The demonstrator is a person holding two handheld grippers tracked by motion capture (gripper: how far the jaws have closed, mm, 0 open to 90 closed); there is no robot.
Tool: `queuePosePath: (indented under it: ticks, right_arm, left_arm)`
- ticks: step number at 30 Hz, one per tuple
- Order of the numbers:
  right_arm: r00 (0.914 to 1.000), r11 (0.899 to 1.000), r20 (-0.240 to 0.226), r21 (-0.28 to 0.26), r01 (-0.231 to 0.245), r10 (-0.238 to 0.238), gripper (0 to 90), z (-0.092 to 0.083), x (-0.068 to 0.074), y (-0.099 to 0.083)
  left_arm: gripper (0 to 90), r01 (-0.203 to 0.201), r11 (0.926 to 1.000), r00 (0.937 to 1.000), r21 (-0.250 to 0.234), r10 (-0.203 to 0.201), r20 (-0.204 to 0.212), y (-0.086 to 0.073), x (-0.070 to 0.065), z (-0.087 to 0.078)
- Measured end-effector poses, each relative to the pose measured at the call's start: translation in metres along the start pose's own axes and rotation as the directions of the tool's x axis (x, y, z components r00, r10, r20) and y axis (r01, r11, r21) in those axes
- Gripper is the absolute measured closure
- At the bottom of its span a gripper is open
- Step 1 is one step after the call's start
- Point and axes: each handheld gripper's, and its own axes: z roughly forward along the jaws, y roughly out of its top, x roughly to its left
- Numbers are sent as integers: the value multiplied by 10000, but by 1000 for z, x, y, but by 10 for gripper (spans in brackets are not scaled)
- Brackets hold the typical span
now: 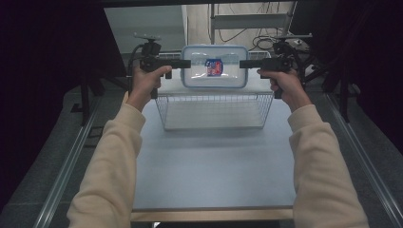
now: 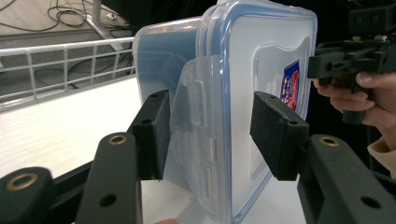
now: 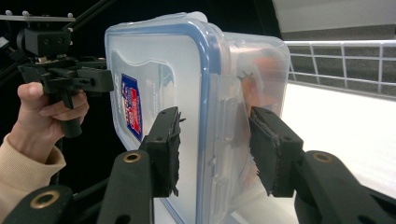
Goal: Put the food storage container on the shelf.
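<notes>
Table (image 1: 214, 161) | lidded container (image 1: 215, 66) above wire basket (image 1: 214, 111) | left hand-held gripper (image 1: 186, 63), right hand-held gripper (image 1: 243, 63) clamp its ends

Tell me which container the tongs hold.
The clear blue-rimmed plastic box, clamped between left tongs and right tongs; the white wire basket sits untouched.

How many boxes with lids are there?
1. The box is held up between the left gripper and right gripper, above the wire basket.
</notes>
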Motion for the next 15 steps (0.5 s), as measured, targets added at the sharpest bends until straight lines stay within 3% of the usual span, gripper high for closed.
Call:
queuePosePath:
  ticks: [3, 10, 15]
  right_arm:
    - [9998, 9998, 186, 167, -87, 83, 535, 6, -5, 2]
    - [9984, 9988, 340, 215, -451, 443, 524, 10, -11, 6]
    - [9935, 9944, 552, 306, -1013, 996, 510, 16, -15, 13]
  left_arm:
    - [490, 312, 9993, 9995, 216, -311, -19, -1, 7, 6]
    - [487, 696, 9975, 9976, 116, -695, -46, 1, 10, 12]
    - [484, 1576, 9875, 9875, -66, -1576, 37, 4, 19, 17]
